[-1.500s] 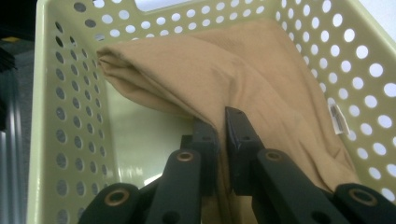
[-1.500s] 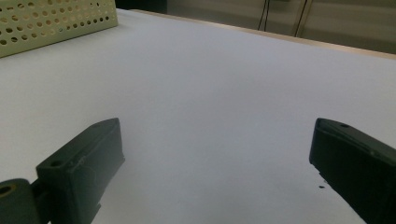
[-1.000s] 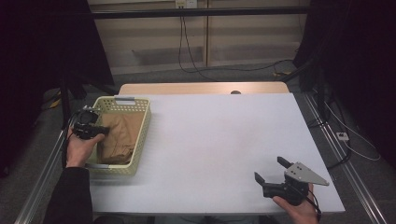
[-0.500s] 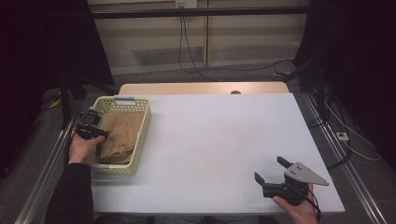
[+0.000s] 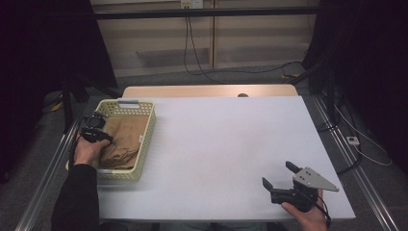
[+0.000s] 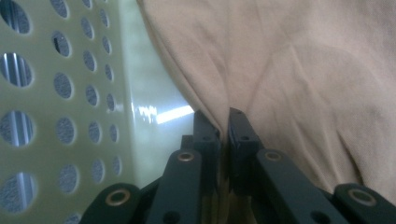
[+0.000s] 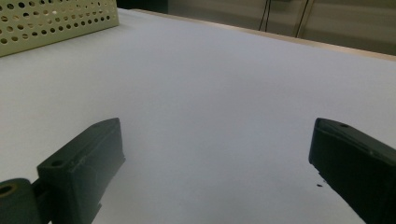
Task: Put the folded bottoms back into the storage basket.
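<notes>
Cloth (image 5: 122,142) — tan, soft, creased, bunched inside basket (image 5: 144,144) at left of high view. Left gripper (image 6: 223,123) pinches fold of cloth, jaws pressed together on it beside basket's inner wall. Grasp made; lifting out and laying on table (image 5: 226,144) judged left to do. Basket pale yellow plastic, perforated, rectangular. Right gripper (image 5: 281,175) spread wide, idle at lower right — table white, smooth, matte.
</notes>
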A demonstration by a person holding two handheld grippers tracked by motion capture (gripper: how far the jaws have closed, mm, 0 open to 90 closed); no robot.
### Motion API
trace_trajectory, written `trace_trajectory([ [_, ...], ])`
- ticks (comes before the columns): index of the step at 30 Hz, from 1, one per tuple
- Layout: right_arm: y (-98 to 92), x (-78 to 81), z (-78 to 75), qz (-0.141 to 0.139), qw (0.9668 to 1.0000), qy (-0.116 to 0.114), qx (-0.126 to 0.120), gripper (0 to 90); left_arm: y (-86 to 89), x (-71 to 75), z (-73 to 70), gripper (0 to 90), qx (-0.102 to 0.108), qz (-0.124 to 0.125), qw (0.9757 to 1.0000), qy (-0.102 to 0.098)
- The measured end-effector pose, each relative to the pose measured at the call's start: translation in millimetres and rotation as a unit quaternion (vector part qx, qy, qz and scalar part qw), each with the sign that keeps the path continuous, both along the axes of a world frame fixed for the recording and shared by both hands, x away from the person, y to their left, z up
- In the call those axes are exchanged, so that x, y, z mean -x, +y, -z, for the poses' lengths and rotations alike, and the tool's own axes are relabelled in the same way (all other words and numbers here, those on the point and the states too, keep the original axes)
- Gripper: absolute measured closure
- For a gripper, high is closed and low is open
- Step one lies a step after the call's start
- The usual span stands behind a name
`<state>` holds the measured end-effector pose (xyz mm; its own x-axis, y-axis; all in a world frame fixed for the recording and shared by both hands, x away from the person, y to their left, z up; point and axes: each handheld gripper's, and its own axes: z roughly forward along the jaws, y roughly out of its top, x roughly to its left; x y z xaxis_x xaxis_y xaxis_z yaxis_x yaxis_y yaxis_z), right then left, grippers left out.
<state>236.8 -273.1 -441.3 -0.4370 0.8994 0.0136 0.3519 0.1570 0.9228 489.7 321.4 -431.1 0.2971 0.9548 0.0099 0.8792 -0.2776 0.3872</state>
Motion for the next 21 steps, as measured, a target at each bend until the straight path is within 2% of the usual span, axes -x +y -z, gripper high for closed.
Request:
trace_trajectory([
  [5,0.0,-0.1,0.0,0.0,1.0,0.0,0.0,2.9,-2.1,-2.3,2.0,84.6,0.011,0.004,0.9998,-0.013],
  [6,0.0,-0.1,0.0,0.0,1.0,0.0,0.0,2.9,-2.3,-3.0,1.6,84.6,0.005,0.01,0.9999,-0.012],
  [9,-0.3,0.1,0.0,0.0,1.0,0.0,-0.001,2.7,-4.7,-2.8,1.7,84.5,0.005,0.009,0.9999,-0.012],
  [14,0.7,-0.6,0.5,-0.002,1.0,0.002,0.001,2.7,-7.0,-1.7,-0.5,84.4,0.014,0.018,0.9997,0.003],
  [15,0.8,-0.7,0.6,-0.004,1.0,0.003,0.001,2.7,-7.1,-1.2,0.3,84.4,0.018,0.014,0.9997,-0.001],
  [16,0.9,-0.9,0.9,-0.005,1.0,0.005,0.001,2.8,-5.7,-1.4,-0.6,84.3,0.023,0.014,0.9996,0.007],
  [19,0.5,-1.1,1.0,-0.004,1.0,0.004,0.001,2.7,-4.6,-1.1,-0.2,84.2,0.037,0.005,0.9993,0.008],
  [21,0.0,-1.4,0.9,-0.001,1.0,0.005,-0.001,2.8,-3.1,-0.8,-1.3,83.9,0.039,0.009,0.9991,0.013],
])
